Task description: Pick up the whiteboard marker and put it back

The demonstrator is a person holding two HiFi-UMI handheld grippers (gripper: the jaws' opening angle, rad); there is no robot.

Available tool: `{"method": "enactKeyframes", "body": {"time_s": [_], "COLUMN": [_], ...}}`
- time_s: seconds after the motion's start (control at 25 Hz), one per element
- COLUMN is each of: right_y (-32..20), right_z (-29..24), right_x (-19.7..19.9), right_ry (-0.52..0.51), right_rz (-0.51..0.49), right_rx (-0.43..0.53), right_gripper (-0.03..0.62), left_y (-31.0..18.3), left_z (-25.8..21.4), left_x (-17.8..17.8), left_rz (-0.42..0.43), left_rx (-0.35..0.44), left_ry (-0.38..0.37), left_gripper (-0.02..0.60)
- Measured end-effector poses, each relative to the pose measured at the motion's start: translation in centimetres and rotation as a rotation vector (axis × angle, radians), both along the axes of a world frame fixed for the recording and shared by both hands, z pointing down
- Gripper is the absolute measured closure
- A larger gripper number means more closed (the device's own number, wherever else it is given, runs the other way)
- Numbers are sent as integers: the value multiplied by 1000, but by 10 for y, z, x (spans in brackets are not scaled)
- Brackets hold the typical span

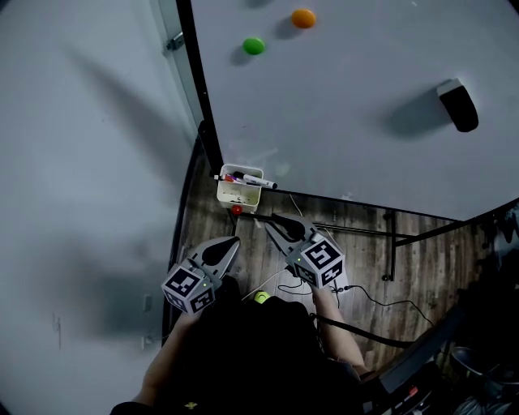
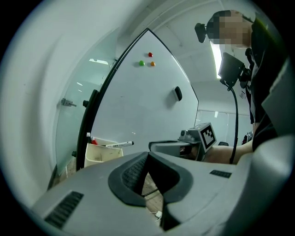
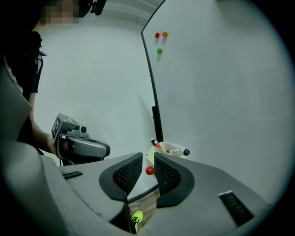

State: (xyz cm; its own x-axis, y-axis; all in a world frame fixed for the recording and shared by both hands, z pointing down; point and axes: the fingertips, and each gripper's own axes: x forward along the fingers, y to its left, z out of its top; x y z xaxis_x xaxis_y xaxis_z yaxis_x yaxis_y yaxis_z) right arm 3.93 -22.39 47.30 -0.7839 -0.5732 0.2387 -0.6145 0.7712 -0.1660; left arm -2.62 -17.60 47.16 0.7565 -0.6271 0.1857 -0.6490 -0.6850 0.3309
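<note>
A whiteboard marker [image 1: 258, 181] with a dark cap lies across the rim of a cream holder [image 1: 235, 193] fixed at the whiteboard's lower corner. It also shows in the left gripper view as the marker [image 2: 119, 144] and in the right gripper view as the marker [image 3: 179, 151]. Red-capped pens stand inside the holder. My right gripper [image 1: 270, 221] sits just below the holder, its jaws slightly apart with nothing between them [image 3: 148, 156]. To its left, my left gripper [image 1: 235, 241] points the same way, its jaw tips touching [image 2: 147, 156] and empty.
The whiteboard [image 1: 365, 89] carries a green magnet [image 1: 254, 46], an orange magnet [image 1: 303, 18] and a black eraser [image 1: 458, 104]. A red ball [image 1: 236, 209] sits under the holder. A yellow-green ball [image 1: 261, 297] and cables lie on the wood floor. The board's black stand leg [image 1: 393, 243] is at right.
</note>
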Motion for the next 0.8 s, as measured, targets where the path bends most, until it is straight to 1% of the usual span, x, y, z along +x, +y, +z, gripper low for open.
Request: {"method": "enactKeyframes", "body": {"time_s": [0.16, 0.4, 0.52, 0.6, 0.68, 0.8], "right_y": [-22, -47, -57, -65, -70, -78], "right_z": [6, 9, 10, 14, 18, 21], "right_x": [1, 6, 4, 5, 6, 6], "right_ry": [5, 33, 64, 95, 115, 115], "right_rz": [39, 91, 106, 114, 112, 113], "right_rx": [-15, -20, -9, -4, -3, -2], "right_gripper": [530, 489, 434, 359, 356, 344], "left_y": [-17, -40, -46, -49, -51, -51], "left_z": [3, -3, -7, -6, -3, 0], "left_x": [-11, -19, -23, -26, -29, -34], "left_rz": [4, 13, 8, 0, -10, -27], "left_rx": [-8, -1, -1, -4, -9, -20], "left_ry": [-12, 4, 3, 6, 10, 13], "left_gripper": [557, 557, 557, 557, 557, 557]}}
